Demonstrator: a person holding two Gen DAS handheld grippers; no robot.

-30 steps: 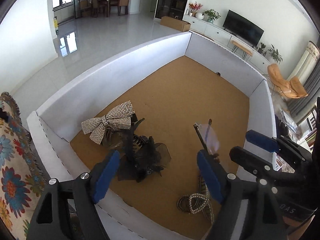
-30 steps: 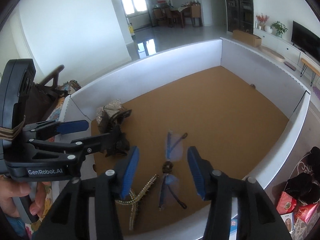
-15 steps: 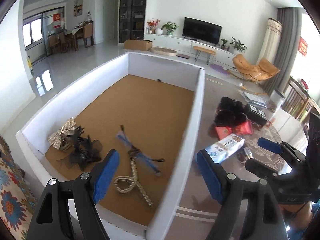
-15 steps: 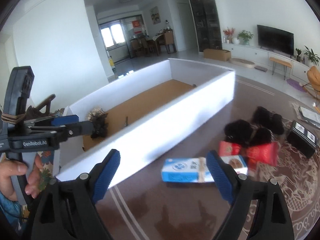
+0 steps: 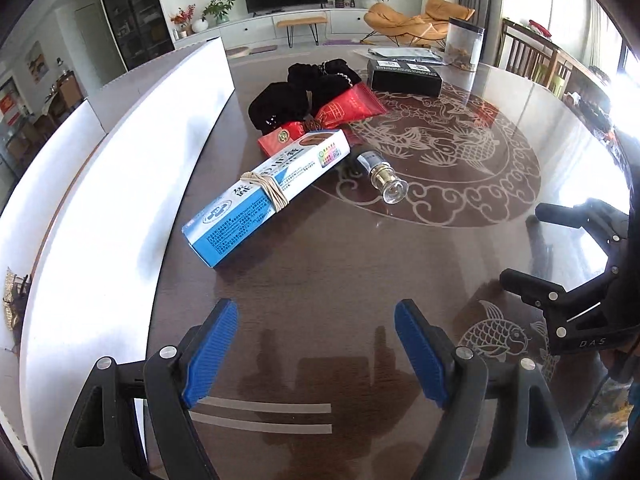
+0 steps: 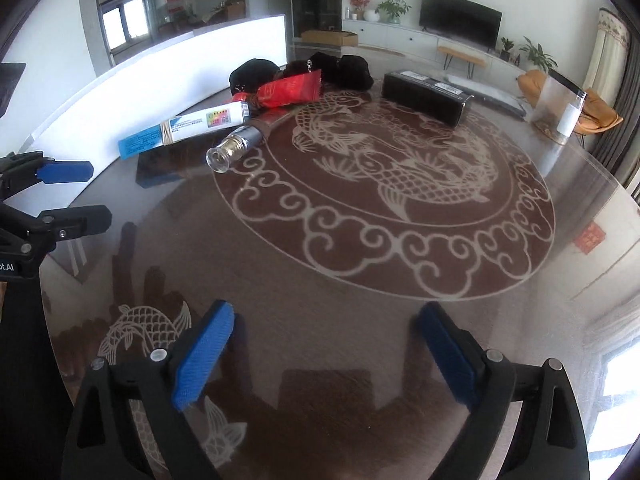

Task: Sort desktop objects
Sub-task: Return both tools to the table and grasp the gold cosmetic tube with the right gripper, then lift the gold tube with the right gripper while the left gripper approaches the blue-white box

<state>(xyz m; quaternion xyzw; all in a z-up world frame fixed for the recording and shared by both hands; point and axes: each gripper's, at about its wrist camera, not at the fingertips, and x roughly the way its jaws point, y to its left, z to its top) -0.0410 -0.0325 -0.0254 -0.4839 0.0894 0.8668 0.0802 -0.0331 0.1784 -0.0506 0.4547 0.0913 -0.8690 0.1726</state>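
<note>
My left gripper (image 5: 316,320) hangs open over the bare glass tabletop (image 5: 320,264), with nothing between its blue pads. My right gripper (image 6: 326,316) also hovers over the table; its jaws are opening and hold nothing. Ahead lie a blue-and-white carton (image 5: 268,196) bound with a rubber band, a small glass bottle (image 5: 382,178) on its side, red packets (image 5: 344,110) and black pouches (image 5: 304,88). The right wrist view shows the carton (image 6: 184,128) and bottle (image 6: 236,146) at upper left. The white sorting box (image 5: 120,184) stands on the left.
A black box (image 5: 404,76) and a clear canister (image 5: 464,44) sit at the table's far side. The right gripper (image 5: 528,248) shows at the right edge of the left wrist view. Hair accessories (image 5: 14,304) peek from inside the white box.
Both grippers have swung out of the white box, away from the hair accessories and glasses, and now hang over the tabletop to its right. The right gripper's jaws have widened.
</note>
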